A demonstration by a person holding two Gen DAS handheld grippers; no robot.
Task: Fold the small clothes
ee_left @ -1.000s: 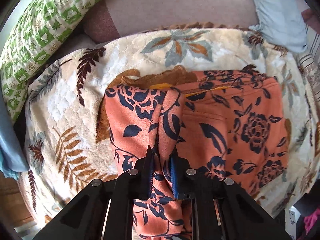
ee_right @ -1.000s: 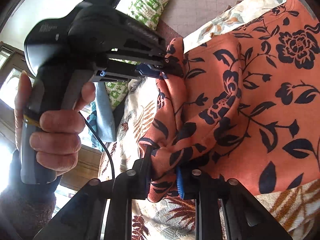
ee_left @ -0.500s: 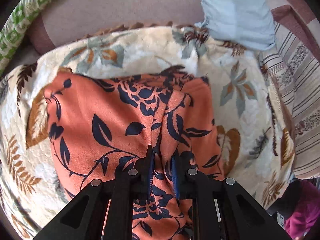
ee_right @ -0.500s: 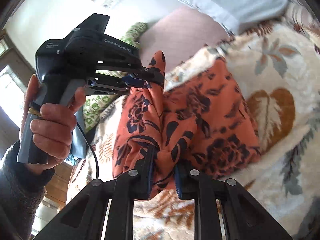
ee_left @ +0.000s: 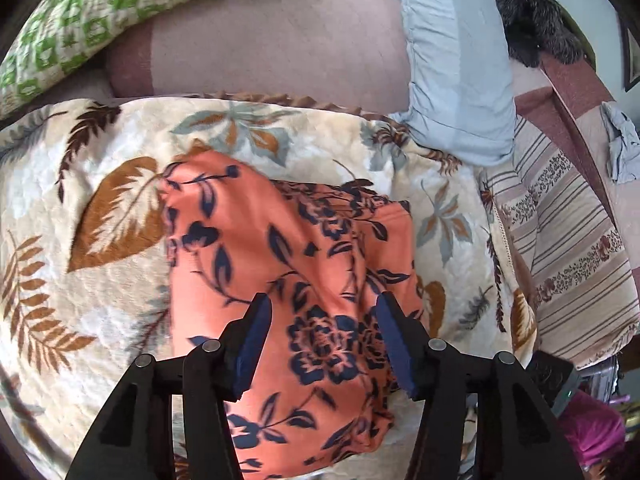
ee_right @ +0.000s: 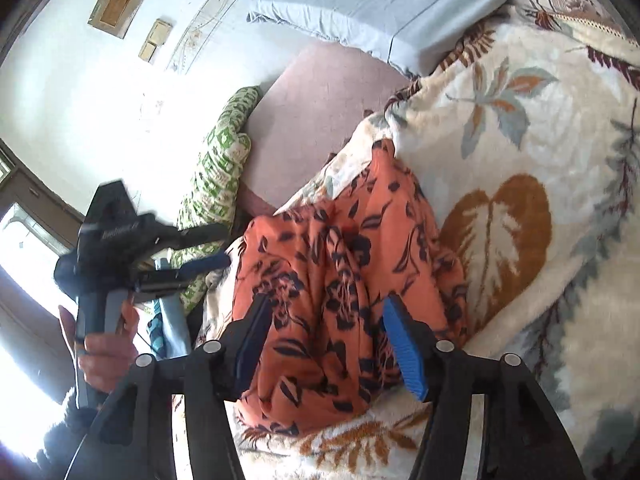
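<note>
Two grippers, both with jaws opening, and I have nothing clamped in either. Left gripper (ee_left: 320, 332): the blue pads stand well apart, and the orange floral garment (ee_left: 288, 264) lies flat beneath and between them without either pad pressing it. Right gripper (ee_right: 326, 336): same condition, pads spread, cloth below the gap, no grip.

Garment position: on the leaf-print blanket (ee_left: 100, 208), roughly mid-blanket, bunched into a folded stack. In the left wrist view its long axis runs from the blanket's far edge toward me, and its near end passes under my left fingers. In the right wrist view it sits at the blanket's left edge, ridged with soft pleats running away from the camera.

Relation that matters: the cloth lies straight ahead of and below both sets of fingers. I judge the two grippers about equally near, at opposite sides of the stack; the left one also shows in the right wrist view, blurred, just off the garment's left side.

Hidden or unclear: the garment's near hem is cut off behind the gripper bodies in both views. How many layers the stack has, I cannot tell. The left gripper's tips in the right view are smeared by motion.
</note>
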